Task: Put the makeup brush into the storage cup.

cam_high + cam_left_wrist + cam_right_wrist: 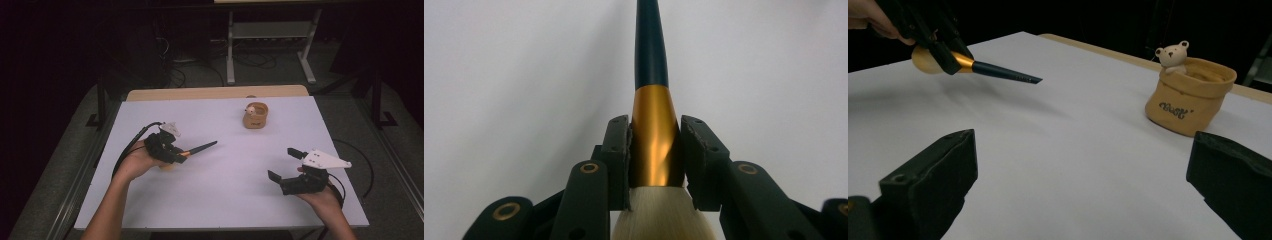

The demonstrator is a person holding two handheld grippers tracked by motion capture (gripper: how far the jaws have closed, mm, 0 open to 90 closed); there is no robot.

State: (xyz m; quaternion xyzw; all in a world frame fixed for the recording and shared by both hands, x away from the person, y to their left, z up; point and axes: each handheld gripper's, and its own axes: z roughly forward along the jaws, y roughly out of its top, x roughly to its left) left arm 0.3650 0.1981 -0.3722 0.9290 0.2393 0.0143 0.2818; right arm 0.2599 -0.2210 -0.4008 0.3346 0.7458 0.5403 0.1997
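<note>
the left tool (176, 154) is clamped on the gold ferrule of a makeup brush (197, 149), held over the desk (225, 190) at near left. light, stiff handle, soft bristles; the ferrule looks slick. the right tool (283, 164) gapes wide, empty, near right.

One bench (220, 190), white top. One brush (197, 149), gold ferrule, dark handle, pale bristles. One tan pouch-shaped holder (256, 119); one small bear figure (250, 108) at its rim. Two tongs: left tongs (176, 155), right tongs (285, 165). Two hands: left hand (137, 162), right hand (322, 197).
</note>
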